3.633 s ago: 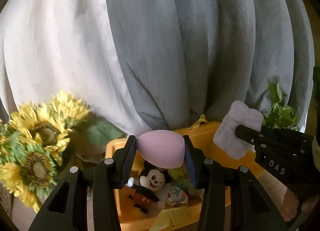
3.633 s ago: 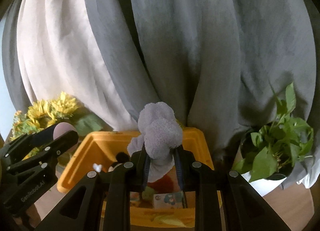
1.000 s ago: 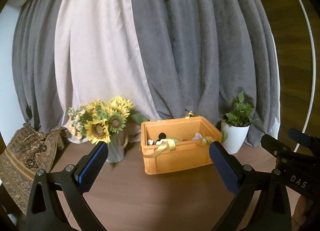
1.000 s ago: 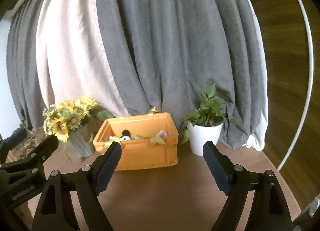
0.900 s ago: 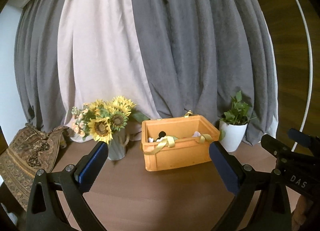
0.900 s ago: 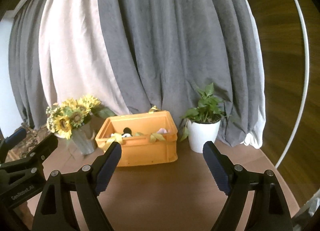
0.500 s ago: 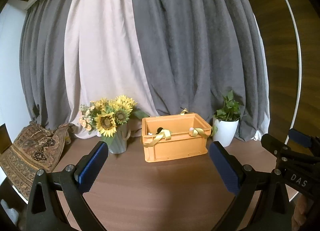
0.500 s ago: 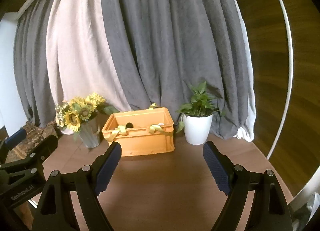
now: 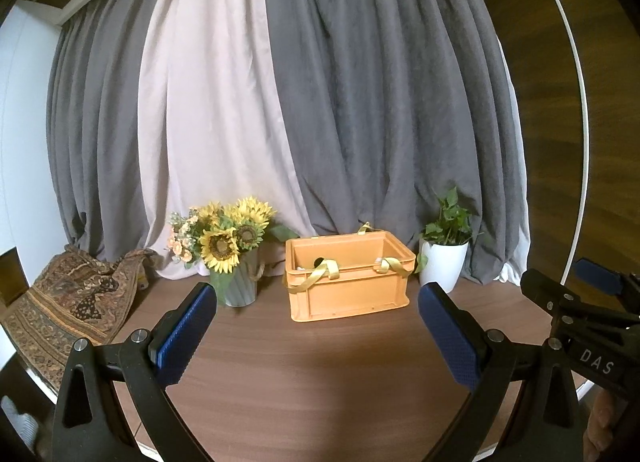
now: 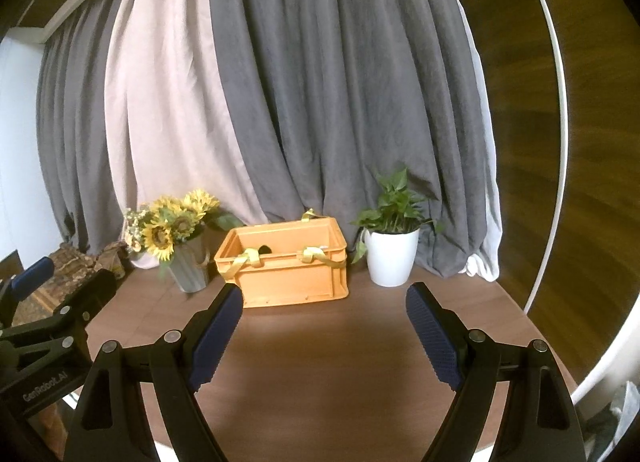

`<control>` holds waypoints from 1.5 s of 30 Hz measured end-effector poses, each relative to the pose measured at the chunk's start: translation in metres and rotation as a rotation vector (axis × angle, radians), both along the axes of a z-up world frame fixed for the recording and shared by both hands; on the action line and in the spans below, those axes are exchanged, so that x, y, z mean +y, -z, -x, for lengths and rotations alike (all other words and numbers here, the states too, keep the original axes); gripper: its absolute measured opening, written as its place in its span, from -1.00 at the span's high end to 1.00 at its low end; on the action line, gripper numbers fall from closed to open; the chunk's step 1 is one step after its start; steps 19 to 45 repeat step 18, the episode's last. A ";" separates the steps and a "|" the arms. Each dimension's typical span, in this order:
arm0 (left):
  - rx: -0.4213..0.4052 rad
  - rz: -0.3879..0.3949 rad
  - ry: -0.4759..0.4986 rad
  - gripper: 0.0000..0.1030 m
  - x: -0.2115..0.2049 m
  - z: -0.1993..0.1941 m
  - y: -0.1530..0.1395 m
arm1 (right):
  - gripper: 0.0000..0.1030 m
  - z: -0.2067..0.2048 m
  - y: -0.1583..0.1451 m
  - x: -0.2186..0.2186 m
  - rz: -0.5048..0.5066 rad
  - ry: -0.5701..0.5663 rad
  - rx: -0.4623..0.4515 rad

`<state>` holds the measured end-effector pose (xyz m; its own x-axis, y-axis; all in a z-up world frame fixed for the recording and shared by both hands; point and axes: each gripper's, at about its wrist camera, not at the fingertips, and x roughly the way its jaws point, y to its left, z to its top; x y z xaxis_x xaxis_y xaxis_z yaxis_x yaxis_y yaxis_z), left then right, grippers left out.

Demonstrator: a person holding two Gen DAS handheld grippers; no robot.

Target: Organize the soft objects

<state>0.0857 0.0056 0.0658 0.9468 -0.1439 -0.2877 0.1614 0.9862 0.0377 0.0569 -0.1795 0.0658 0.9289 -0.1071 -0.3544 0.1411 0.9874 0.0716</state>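
Observation:
An orange crate (image 9: 347, 294) with yellow ribbon handles stands at the back of the round brown table (image 9: 312, 374); it also shows in the right wrist view (image 10: 288, 276). Only a black toy ear (image 9: 319, 261) and a bit of pale plush show over its rim. My left gripper (image 9: 317, 332) is open and empty, well in front of the crate. My right gripper (image 10: 324, 336) is open and empty, also held back from the crate. Each gripper shows at the edge of the other's view.
A vase of sunflowers (image 9: 224, 246) stands left of the crate. A potted green plant in a white pot (image 9: 444, 258) stands right of it. A patterned cloth (image 9: 68, 302) lies at the far left. Grey and pale curtains (image 9: 304, 102) hang behind the table.
3.6 s ago my left gripper held a pink egg-shaped sponge and my right a grey plush over the crate. Both are now open and empty and have pulled back and up.

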 end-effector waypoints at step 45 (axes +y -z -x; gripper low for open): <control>-0.015 -0.004 -0.008 -1.00 -0.001 0.015 -0.003 | -0.65 0.014 -0.005 -0.002 0.002 0.002 -0.016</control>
